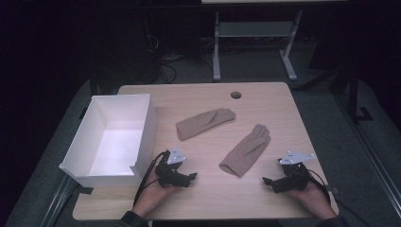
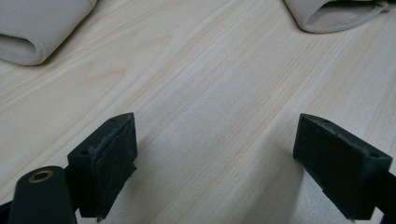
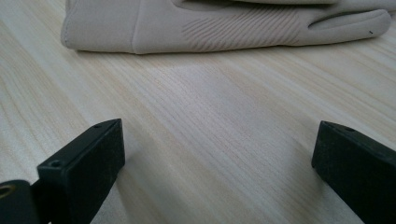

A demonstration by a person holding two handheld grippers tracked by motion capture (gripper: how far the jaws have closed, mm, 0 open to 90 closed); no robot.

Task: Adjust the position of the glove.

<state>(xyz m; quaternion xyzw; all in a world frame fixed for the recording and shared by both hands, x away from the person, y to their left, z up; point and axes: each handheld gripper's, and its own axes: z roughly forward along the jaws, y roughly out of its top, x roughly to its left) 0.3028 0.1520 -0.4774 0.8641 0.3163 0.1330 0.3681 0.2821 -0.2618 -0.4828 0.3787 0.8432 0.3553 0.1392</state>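
I rest both hands on the near edge of the table (image 1: 265,101), my left gripper (image 1: 193,177) and right gripper (image 1: 265,181) spread wide and empty, because the near glove (image 1: 246,150) and far glove (image 1: 204,123) lie flat between them, awaiting pickup beside the white box (image 1: 142,137).

both hands came in from the near edge, each holding a two-jaw gripper low over the table. the left gripper (image 1: 191,177) pointed rightward, its jaws spread wide with nothing between them. the right gripper (image 1: 266,180) pointed leftward, jaws likewise apart and empty. the grippers sat well apart.
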